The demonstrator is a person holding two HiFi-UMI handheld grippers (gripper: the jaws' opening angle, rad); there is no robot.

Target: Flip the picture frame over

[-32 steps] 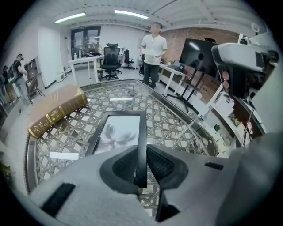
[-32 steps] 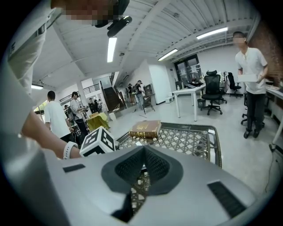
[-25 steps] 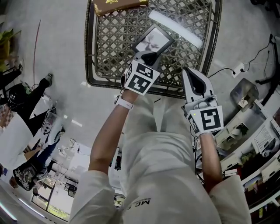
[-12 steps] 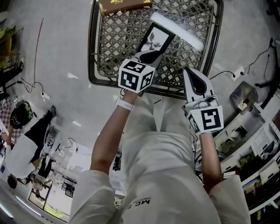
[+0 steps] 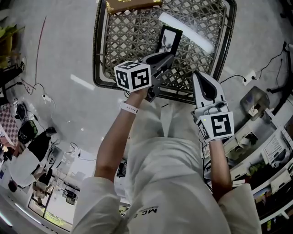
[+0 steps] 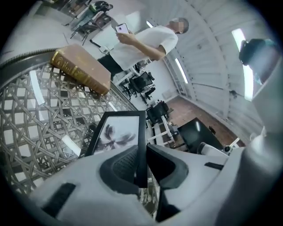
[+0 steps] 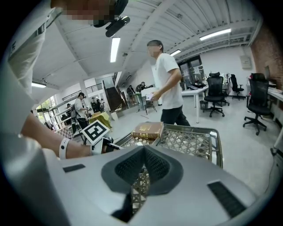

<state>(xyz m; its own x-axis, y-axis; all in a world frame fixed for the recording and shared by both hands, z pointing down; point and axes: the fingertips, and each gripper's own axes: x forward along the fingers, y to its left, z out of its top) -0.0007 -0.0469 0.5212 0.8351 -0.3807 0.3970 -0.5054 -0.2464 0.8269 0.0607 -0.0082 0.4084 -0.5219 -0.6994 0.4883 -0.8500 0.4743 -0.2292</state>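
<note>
The black picture frame (image 5: 168, 40) stands tilted up on its edge over the woven table (image 5: 132, 32), its flower print still showing. My left gripper (image 5: 165, 59) is shut on the frame's near edge, marker cube rolled to the left. In the left gripper view the thin frame (image 6: 117, 134) runs away from the jaws, and its rim is pinched between the pads (image 6: 121, 165). My right gripper (image 5: 198, 75) hovers at the table's near right edge, shut and empty. In its own view the right gripper (image 7: 142, 152) points across the table (image 7: 190, 139).
A brown book (image 5: 132, 4) lies at the table's far edge, also seen as the book (image 6: 82, 70) beyond the frame. A person (image 7: 168, 84) stands behind the table. Cables and a power strip (image 5: 249, 73) lie on the floor at right. Office chairs (image 7: 256, 103) stand far right.
My left gripper has rolled and risen, tipping the frame from lying flat to standing nearly on edge. The right gripper has stayed put.
</note>
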